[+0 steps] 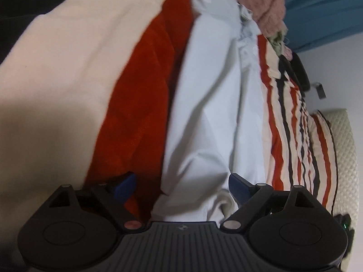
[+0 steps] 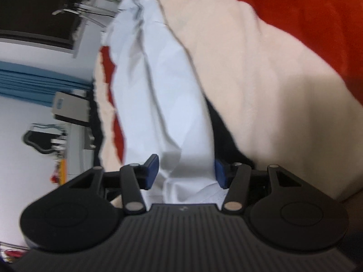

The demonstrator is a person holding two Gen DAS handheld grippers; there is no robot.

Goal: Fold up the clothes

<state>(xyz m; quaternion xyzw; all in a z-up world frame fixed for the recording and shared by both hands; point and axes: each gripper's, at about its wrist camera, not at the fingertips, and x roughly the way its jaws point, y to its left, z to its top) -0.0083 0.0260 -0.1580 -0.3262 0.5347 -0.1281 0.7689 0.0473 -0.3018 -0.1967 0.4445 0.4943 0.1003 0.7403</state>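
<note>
Nearest in the left wrist view, the left gripper (image 1: 181, 184) has its jaws standing wide apart, with a bunched edge of the pale blue-white garment (image 1: 211, 113) lying between the blue pads (image 1: 238, 187); the pads do not visibly press on the cloth. In the right wrist view, the right gripper (image 2: 186, 174) frames the same pale garment (image 2: 158, 95) between its own blue pads (image 2: 152, 170), which stand at either edge of the cloth; whether they pinch it cannot be told, as the frame is blurred. The garment runs as a long, creased strip away from both grippers, laid over bedding. Beside it lie a cream fabric (image 1: 74, 68) and an orange-red plush blanket (image 1: 145, 95); on its other side is a cover striped in cream, red and black (image 1: 292, 124). Farther off, a heap of other clothes, including a pink knitted piece (image 1: 267, 6), sits at the garment's far end. Beyond stand a blue curtain (image 1: 324, 9) and a pale wall (image 1: 335, 68).
</note>
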